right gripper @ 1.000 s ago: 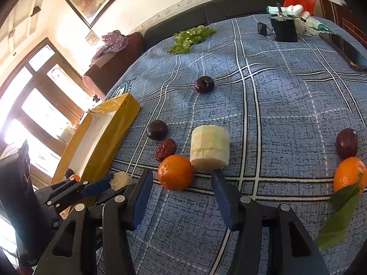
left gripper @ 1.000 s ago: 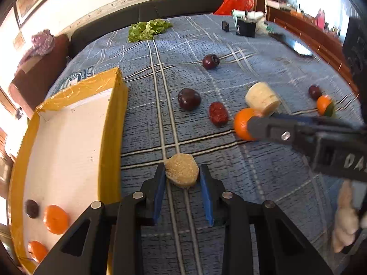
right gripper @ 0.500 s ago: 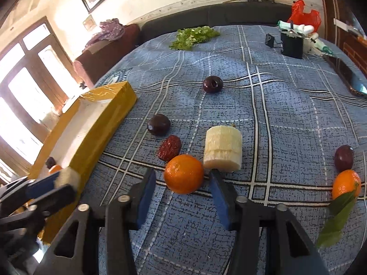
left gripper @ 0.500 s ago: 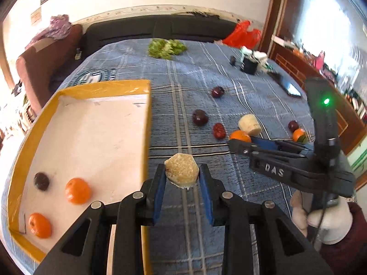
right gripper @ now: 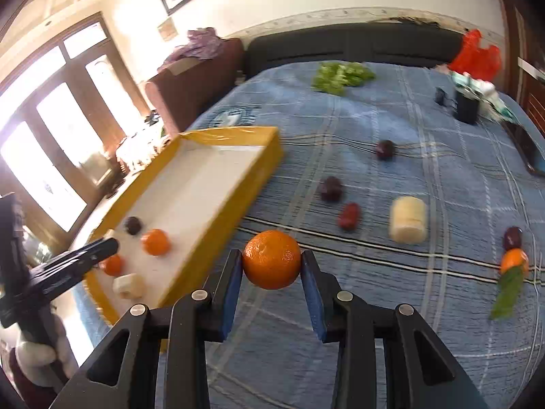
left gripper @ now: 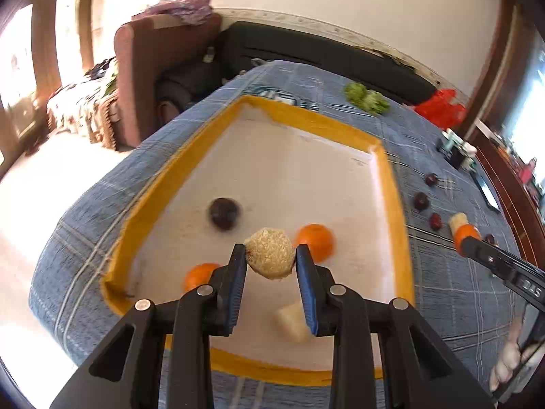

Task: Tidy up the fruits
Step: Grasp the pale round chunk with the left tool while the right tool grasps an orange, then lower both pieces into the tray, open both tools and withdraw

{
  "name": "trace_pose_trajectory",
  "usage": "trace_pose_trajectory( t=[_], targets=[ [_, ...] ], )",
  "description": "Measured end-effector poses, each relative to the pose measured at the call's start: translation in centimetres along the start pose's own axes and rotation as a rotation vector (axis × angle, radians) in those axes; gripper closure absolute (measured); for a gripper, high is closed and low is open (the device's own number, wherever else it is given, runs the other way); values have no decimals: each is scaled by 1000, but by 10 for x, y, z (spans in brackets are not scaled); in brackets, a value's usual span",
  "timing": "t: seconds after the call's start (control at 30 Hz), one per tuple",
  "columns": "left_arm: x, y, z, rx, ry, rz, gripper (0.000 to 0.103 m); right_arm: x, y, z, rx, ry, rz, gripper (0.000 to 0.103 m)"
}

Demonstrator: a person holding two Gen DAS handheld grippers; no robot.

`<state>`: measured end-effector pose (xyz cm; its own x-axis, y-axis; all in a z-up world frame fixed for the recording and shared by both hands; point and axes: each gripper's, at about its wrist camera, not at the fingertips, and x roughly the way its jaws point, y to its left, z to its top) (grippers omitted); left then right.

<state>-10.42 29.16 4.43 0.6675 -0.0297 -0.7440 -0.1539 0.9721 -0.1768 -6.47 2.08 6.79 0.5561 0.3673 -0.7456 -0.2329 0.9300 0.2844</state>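
My left gripper [left gripper: 270, 258] is shut on a beige peeled fruit chunk [left gripper: 270, 253] and holds it above the yellow-rimmed white tray [left gripper: 388, 184]. In the tray lie two oranges [left gripper: 315, 241], a dark plum [left gripper: 223, 212] and a pale fruit piece [left gripper: 293, 320]. My right gripper [right gripper: 271, 266] is shut on an orange [right gripper: 271, 259], lifted over the blue cloth just right of the tray [right gripper: 238, 211]. On the cloth lie a banana piece [right gripper: 408, 218], a red date [right gripper: 348, 215], dark plums [right gripper: 330, 188] and a leafy orange [right gripper: 514, 261].
Green lettuce [right gripper: 340, 73], a black cup [right gripper: 467, 105], a red bag [right gripper: 477, 55] and a phone [right gripper: 526, 151] sit at the far and right side of the table. A brown armchair [left gripper: 153, 68] stands beyond the table's edge.
My left gripper carried the beige chunk left, from the tray's rim to over the tray's inside. My right gripper closed on the orange and lifted it toward the tray.
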Motion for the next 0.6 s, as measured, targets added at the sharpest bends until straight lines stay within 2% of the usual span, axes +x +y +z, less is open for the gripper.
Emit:
trace_pose_trajectory(
  t=[0.13, 0.27, 0.4, 0.6],
  targets=[
    [0, 25, 2, -42, -5, 22, 74, 12, 40, 2, -47, 37, 69, 64],
    [8, 33, 8, -38, 7, 27, 74, 30, 77, -1, -120, 75, 96, 64],
    [18, 33, 9, -31, 31, 15, 74, 51, 108, -8, -197, 122, 92, 64],
    [33, 36, 13, -45, 64, -10, 74, 78, 132, -16, -292, 159, 30, 64]
  ],
)
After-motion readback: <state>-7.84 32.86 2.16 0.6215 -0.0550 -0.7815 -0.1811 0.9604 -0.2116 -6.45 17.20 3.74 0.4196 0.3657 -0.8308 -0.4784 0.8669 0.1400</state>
